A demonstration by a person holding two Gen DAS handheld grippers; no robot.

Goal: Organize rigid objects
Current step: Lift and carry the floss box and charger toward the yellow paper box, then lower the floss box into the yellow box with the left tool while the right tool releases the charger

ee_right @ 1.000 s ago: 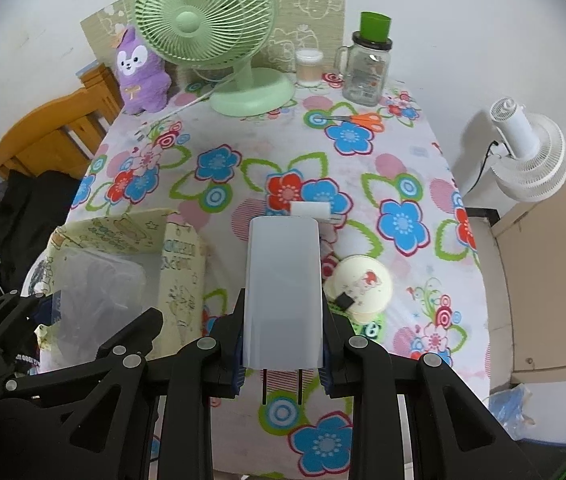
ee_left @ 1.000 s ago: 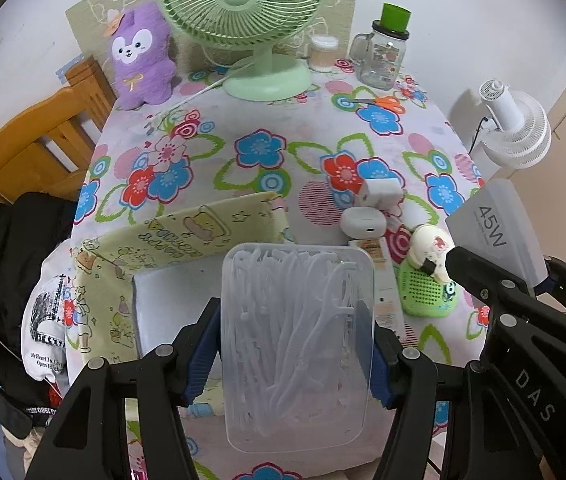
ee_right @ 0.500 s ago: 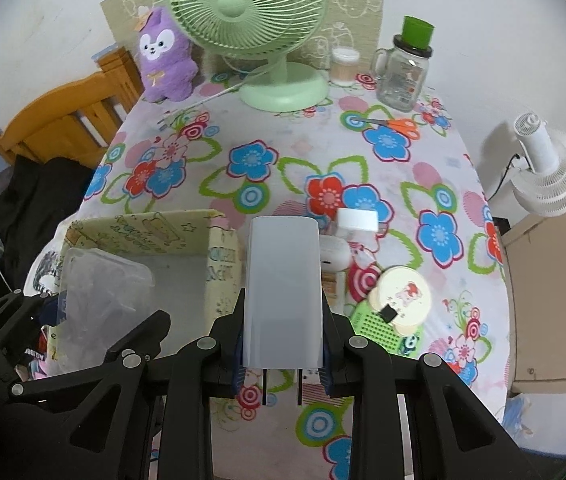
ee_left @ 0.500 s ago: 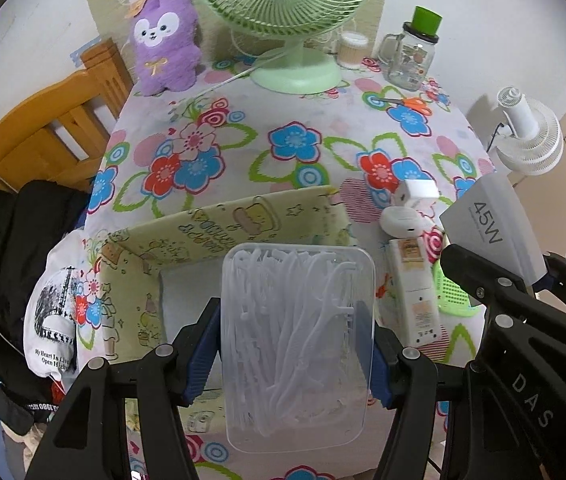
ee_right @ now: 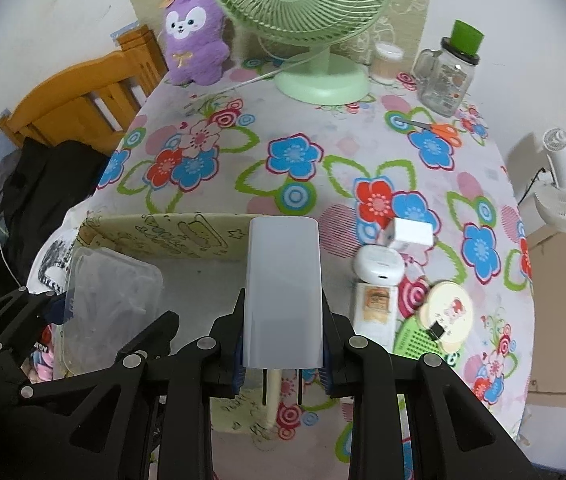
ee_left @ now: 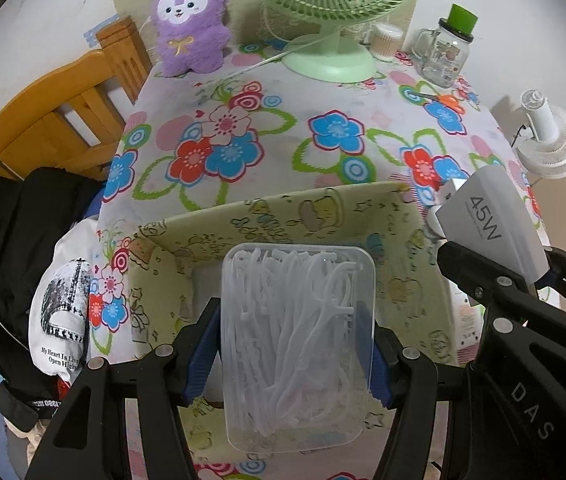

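My left gripper point(ee_left: 297, 344) is shut on a clear plastic box of white floss picks point(ee_left: 297, 344), held over the open yellow cartoon-print storage box point(ee_left: 323, 216). My right gripper point(ee_right: 283, 300) is shut on a white power adapter point(ee_right: 283, 280), its prongs pointing back toward me, above the same storage box point(ee_right: 155, 236). The adapter point(ee_left: 491, 220), marked 45W, also shows at the right of the left wrist view, and the floss box point(ee_right: 111, 300) at the left of the right wrist view.
On the floral tablecloth point(ee_right: 303, 152) right of the box lie a small white cube charger point(ee_right: 413, 232), a white earbud case point(ee_right: 379, 266), a round cream tin point(ee_right: 449, 314) on a green pad. At the back stand a green fan point(ee_right: 315, 40), purple plush point(ee_right: 195, 28), jar point(ee_right: 451, 76), scissors point(ee_right: 435, 128).
Both grippers have carried their objects left and slightly down, from beside the storage box to over it. Both grips are unchanged.
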